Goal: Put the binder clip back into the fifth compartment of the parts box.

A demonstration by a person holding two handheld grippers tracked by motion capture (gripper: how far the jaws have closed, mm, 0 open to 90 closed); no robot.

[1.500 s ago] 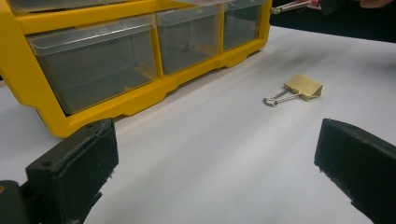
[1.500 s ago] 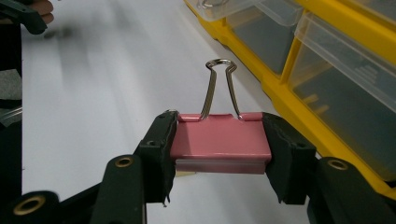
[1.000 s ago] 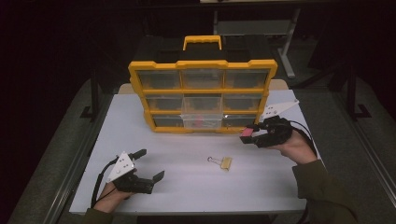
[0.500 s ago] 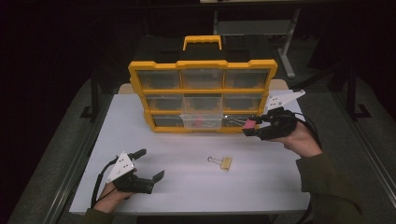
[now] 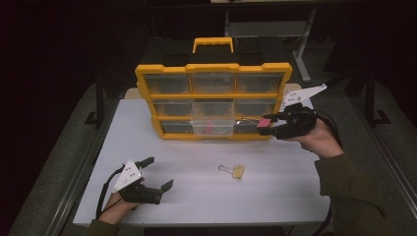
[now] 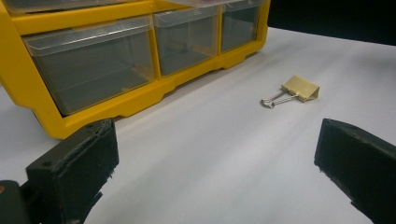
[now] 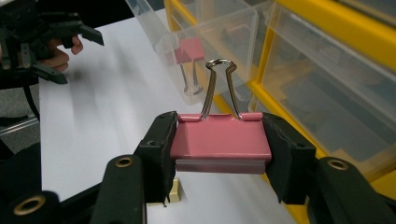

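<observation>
Organizer [image 5: 214, 64]: yellow, upright at back of bench [image 5: 275, 196]; clear mid-bottom drawer [image 5: 213, 129] pulled out, pink clip already inside.
Right tool [image 5: 261, 124]: clamped on pink binder clip [image 7: 220, 142]; vs 1 s ago it's lifted, now level w/ bottom drawer row, beside open drawer. Drop-in prob next.
Left tool [image 5: 158, 173]: jaws wide open, empty, idle on bench.
Beige clip [image 5: 237, 171]: loose on bench, likely next.

White rectangular table top [image 5: 295, 187] lit from above; dark grey floor [image 5: 54, 162] along its left and right edges; grey metal-legged bench [image 5: 275, 29] beyond its far edge; surrounding room in darkness.
</observation>
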